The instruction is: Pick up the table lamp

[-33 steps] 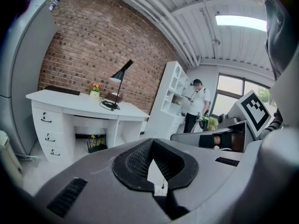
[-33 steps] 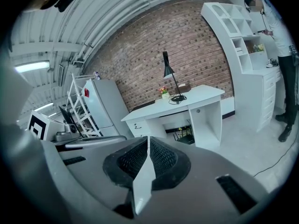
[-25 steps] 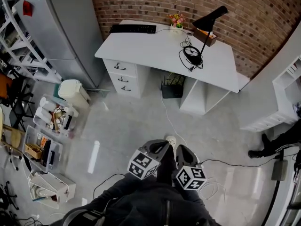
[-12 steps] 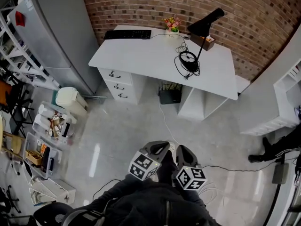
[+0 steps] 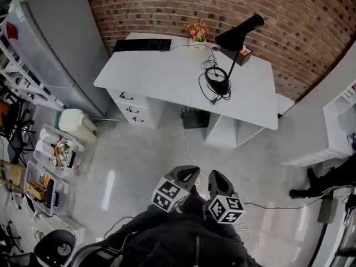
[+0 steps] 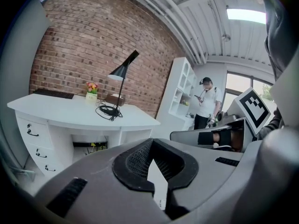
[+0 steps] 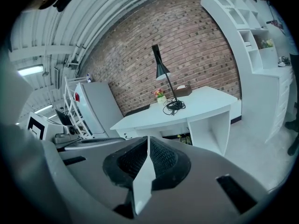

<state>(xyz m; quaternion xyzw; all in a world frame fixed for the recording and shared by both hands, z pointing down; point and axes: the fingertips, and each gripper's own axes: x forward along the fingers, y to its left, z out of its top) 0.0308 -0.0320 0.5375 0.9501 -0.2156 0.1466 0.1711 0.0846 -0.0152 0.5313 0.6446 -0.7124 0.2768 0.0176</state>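
Head view: the table lamp [image 5: 238, 34] stands on the white desk [image 5: 161, 68] in the upper middle of the frame, against the brick wall [image 5: 161, 1]. Its black shade leans toward the upper right, and a coiled cable [image 5: 216, 82] lies round its base. A keyboard [image 5: 142, 45] lies at the desk's upper left, and a small flower pot [image 5: 196, 32] sits between it and the lamp. My left gripper [image 5: 188, 173] and right gripper [image 5: 216, 177] are at the bottom centre, side by side above the floor, well apart from the desk.

Left gripper view: my jaws are clenched tip to tip with nothing between them. The lamp [image 6: 122, 71] rises in the left half of the frame on the far end of the desk [image 6: 70, 113]. A person [image 6: 204, 104] stands at the right, beside a white shelf unit [image 6: 180, 90].

Right gripper view: these jaws are also pressed together and empty. The lamp [image 7: 161, 68] is just above centre on the desk [image 7: 191, 107], with a grey fridge [image 7: 96, 107] to the left.
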